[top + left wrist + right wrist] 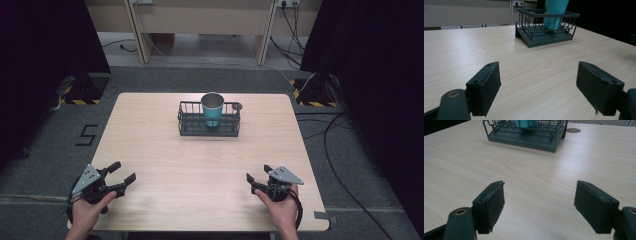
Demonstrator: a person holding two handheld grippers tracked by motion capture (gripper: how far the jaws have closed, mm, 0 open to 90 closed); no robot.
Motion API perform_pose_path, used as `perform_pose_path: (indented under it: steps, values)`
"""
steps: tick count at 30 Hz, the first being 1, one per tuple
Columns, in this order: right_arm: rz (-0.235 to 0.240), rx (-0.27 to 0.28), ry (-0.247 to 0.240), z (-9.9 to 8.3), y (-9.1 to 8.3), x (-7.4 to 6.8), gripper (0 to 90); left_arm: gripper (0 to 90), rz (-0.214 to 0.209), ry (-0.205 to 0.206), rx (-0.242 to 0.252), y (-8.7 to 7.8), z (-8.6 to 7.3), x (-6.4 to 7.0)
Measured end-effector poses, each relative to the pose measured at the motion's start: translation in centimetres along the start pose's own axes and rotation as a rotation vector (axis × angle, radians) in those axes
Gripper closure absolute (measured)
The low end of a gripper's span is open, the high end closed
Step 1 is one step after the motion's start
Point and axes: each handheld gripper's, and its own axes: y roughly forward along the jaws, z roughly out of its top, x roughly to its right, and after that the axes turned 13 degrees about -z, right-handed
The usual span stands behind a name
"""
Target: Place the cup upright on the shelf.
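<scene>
Standing upright inside a dark wire basket [187, 121] at the far middle of the wooden table [150, 145], the teal cup [213, 111] with its metallic rim remains untouched; judged from this, the handling has not yet begun. Left gripper [122, 176] and right gripper [256, 179] rest near the table's near edge, well apart from the cup, jaws spread and empty.
</scene>
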Motion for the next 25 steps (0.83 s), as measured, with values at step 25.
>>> perform_pose_path:
  steps: [25]
  values:
    - [-0.031,0.069,0.022,-1.6,-1.7,0.4,22.9,18.8,-0.002,0.003,0.000,0.1,0.0,0.0]
